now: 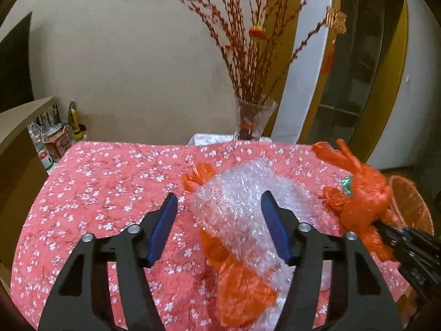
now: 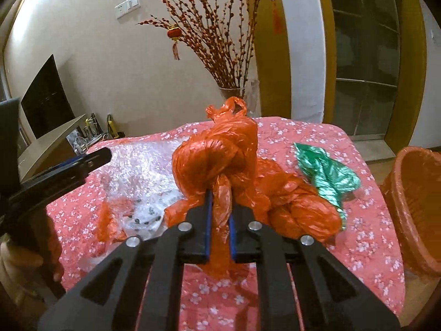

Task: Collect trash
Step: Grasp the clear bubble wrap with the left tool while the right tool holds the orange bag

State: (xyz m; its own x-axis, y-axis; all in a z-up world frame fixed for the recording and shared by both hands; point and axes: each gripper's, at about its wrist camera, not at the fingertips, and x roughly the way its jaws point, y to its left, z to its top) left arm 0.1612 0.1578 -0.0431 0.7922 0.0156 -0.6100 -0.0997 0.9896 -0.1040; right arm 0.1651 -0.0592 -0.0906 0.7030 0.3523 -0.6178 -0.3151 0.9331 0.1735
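My right gripper [image 2: 220, 207] is shut on a crumpled orange plastic bag [image 2: 220, 149] and holds it over the floral table; the bag also shows in the left wrist view [image 1: 363, 201]. A green foil wrapper [image 2: 328, 173] lies to its right. My left gripper [image 1: 220, 212] is open above a sheet of bubble wrap [image 1: 242, 201] that lies on the table over another orange bag [image 1: 242, 287]. The bubble wrap also shows in the right wrist view [image 2: 137, 171], left of the held bag.
The table wears a pink floral cloth [image 1: 96, 207]. An orange wicker basket [image 2: 413, 207] stands at the table's right edge. A glass vase of red branches [image 1: 253, 118] stands at the far edge. A shelf with clutter [image 1: 55, 138] is at left.
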